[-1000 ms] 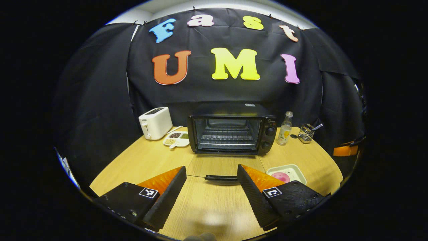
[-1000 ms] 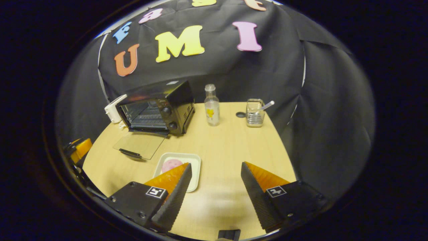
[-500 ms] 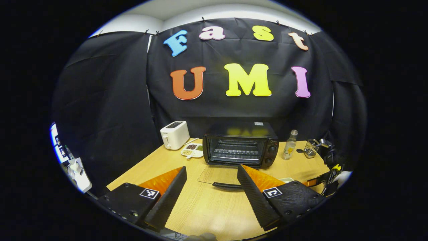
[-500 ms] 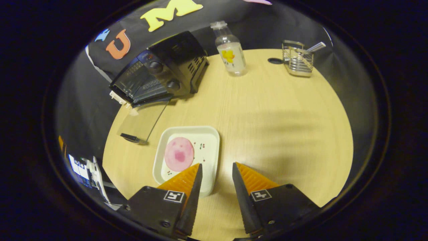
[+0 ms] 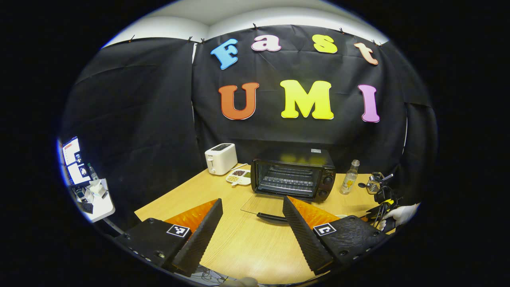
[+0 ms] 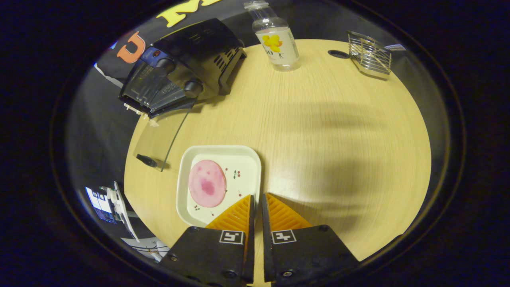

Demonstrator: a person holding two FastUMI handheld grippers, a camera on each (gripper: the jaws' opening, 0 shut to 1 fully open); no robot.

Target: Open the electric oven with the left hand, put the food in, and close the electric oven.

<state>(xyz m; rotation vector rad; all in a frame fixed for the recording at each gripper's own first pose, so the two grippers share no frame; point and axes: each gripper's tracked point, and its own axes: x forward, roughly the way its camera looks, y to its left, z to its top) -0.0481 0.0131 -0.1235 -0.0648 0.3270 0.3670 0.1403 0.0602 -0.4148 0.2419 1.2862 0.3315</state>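
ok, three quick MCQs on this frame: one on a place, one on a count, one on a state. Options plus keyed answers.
1. Where is the pink food slice?
A. on the oven rack
B. on the white plate
C. on the bare table

2. How many knobs show on the oven front?
A. two
B. four
C. none

3. How is the oven door?
A. shut
B. removed
C. folded down open

Answers: 1 B, the slice lies inside the plate's rim. 2 A, two knobs stack at the front's side. 3 C, the glass door lies flat on the table.

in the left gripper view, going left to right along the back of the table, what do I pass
Toaster → divided snack dish → electric oven → bottle → wire holder.
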